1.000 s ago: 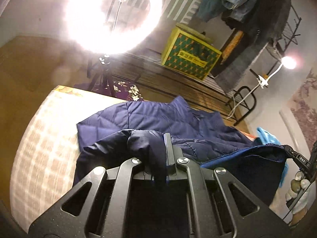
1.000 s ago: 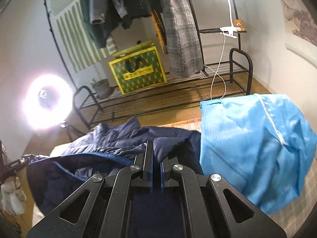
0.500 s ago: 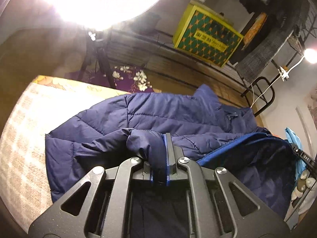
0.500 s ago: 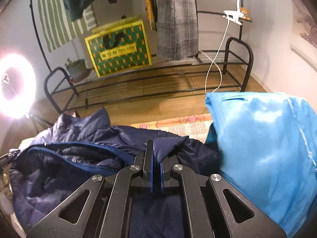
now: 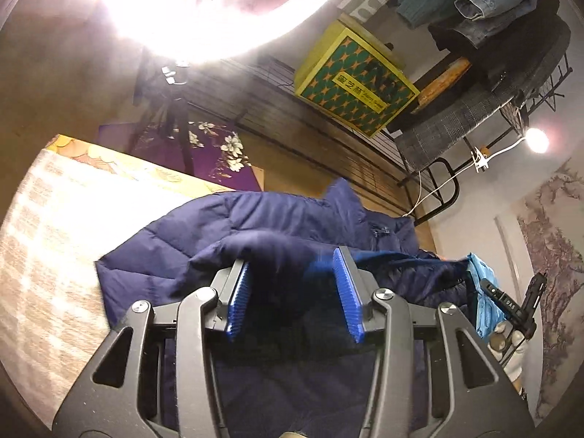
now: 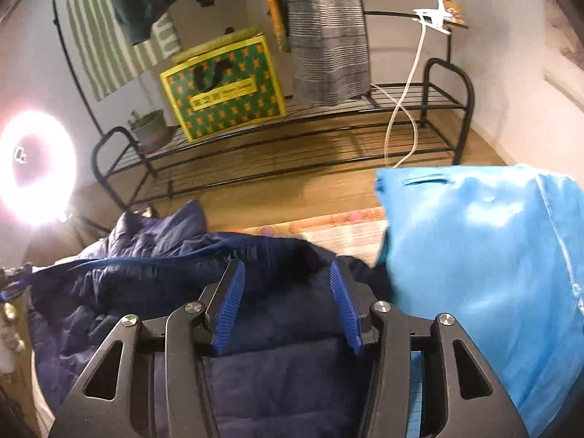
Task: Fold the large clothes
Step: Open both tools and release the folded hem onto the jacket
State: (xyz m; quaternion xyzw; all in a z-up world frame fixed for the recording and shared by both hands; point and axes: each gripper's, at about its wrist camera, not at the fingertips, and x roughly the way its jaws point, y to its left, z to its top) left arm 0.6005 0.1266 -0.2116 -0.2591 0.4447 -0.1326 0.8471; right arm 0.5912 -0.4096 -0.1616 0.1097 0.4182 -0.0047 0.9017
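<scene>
A navy quilted puffer jacket (image 5: 226, 226) lies on a checked beige bed cover (image 5: 47, 248), partly folded over itself. It also shows in the right wrist view (image 6: 153, 277). My left gripper (image 5: 294, 266) is open, its blue pads apart, with a blurred fold of the jacket between and just beyond them. My right gripper (image 6: 286, 277) is open too, above the jacket's other edge, with fabric lying between the pads. Neither gripper grips the cloth.
A bright blue garment (image 6: 485, 255) lies on the bed right of the jacket. Beyond the bed's far edge stand a black metal rack (image 6: 292, 138) with a yellow-green box (image 6: 222, 84), hanging clothes, and a ring light (image 6: 33, 168) on a tripod.
Both grippers were shut on folds of the jacket and have opened, letting the cloth go. The jacket edge has dropped onto the bed.
</scene>
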